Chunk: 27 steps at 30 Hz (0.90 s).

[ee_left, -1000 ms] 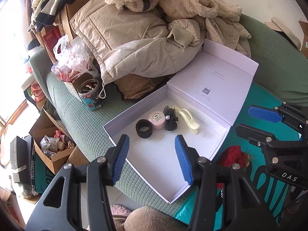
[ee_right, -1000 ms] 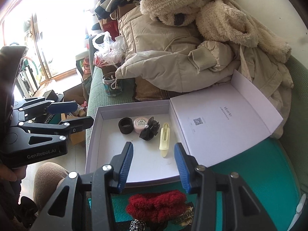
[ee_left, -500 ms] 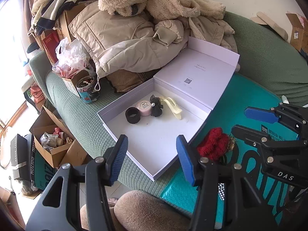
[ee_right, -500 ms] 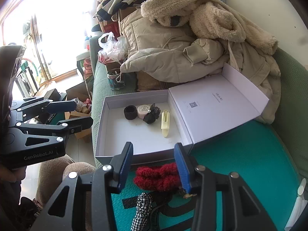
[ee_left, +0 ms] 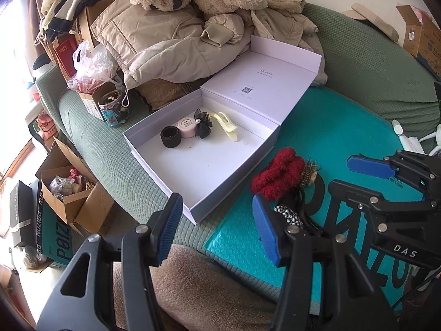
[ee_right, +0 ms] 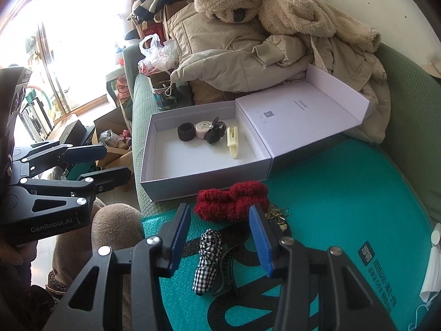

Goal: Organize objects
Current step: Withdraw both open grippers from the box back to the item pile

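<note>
White cardboard makes up the open box (ee_right: 154, 171) I see on the green sofa (ee_left: 110, 154), its hinged lid (ee_right: 300, 115) folded back flat toward the heap of beige coats (ee_right: 248, 55). Inside, along the box's far wall, four things sit in a row: a black ring-shaped band (ee_right: 185, 131), a round pink tin (ee_right: 202, 129) touching it, a black bow clip (ee_right: 214, 133) against the tin, and a cream hair clip (ee_right: 232, 142) just beside the bow, nearest the hinge.

In front of the box's near wall a teal padded mat (ee_right: 344, 193) covers the sofa seat. On it, close to the box's near corner, lies a fluffy red scrunchie (ee_right: 231, 201); some gold-coloured hairpins (ee_right: 278, 215) lie at its right end, a black-and-white checked scrunchie (ee_right: 206, 259) lies nearer to me, and a black curved piece lies beside that, though I cannot make out what it is.

My right gripper (ee_right: 219, 240) hangs over the mat with its blue-padded fingers (ee_right: 179, 240) parted and nothing between them; the red scrunchie shows just beyond the tips. My left gripper (ee_left: 217, 230) hovers over the sofa's front edge by the box's near corner, fingers (ee_left: 169, 229) likewise apart and empty.

At the sofa's far end stand a glass jar (ee_left: 113, 110) and a plastic bag (ee_left: 91, 66); open cartons (ee_left: 69, 193) sit on the floor.
</note>
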Motion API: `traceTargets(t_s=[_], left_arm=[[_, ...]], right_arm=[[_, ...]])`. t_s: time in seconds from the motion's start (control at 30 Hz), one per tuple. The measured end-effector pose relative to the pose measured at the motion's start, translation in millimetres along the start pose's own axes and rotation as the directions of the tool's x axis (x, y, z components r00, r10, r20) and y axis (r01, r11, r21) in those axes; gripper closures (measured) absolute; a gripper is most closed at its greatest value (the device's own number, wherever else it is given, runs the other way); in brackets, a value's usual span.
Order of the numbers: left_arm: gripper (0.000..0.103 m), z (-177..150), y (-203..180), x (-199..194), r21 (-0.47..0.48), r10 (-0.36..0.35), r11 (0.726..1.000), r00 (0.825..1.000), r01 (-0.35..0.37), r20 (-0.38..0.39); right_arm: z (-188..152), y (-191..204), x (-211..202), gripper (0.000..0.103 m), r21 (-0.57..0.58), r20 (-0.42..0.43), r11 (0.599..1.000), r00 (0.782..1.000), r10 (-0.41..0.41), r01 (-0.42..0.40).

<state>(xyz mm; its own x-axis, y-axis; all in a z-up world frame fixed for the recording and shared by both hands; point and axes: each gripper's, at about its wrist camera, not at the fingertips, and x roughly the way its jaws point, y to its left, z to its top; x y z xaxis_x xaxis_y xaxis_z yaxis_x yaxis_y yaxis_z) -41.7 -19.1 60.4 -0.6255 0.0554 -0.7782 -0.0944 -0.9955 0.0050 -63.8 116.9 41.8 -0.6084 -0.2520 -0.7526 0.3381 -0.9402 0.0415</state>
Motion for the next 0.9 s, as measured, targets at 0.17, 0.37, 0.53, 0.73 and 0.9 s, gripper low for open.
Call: traceTargets(t_s=[0.17,0.37,0.53,0.73,0.9], left_arm=[[0.052,-17,-13,4,0.011,-0.016,1.000,1.000,0.017,-0.020],[0.052,-34,-27,15,0.021,-0.054,0.998,0.998,0.055,-0.043],[0.052,-48,-35,26,0.016,-0.083,0.996,0.995,0.084,-0.063],[0.052,-64,-42,43,0.002,-0.106,0.994,0.990,0.106,-0.097],[0.052,-76,-49,59,0.002,-0.103,0.995,0.987,0.104,-0.127]], right_arm=[[-19,-2,0,0.058,0.020,-0.020,1.000,1.000,-0.001,0.002],[-41,-3,3,0.058,0.045,-0.050,0.999,0.999,-0.002,0.004],[-59,-7,9,0.058,0.076,-0.072,0.997,0.997,0.006,-0.001],[-79,-13,20,0.058,0.098,-0.098,0.995,0.995,0.018,-0.008],[-92,-18,32,0.058,0.108,-0.125,0.994,0.992,0.026,-0.013]])
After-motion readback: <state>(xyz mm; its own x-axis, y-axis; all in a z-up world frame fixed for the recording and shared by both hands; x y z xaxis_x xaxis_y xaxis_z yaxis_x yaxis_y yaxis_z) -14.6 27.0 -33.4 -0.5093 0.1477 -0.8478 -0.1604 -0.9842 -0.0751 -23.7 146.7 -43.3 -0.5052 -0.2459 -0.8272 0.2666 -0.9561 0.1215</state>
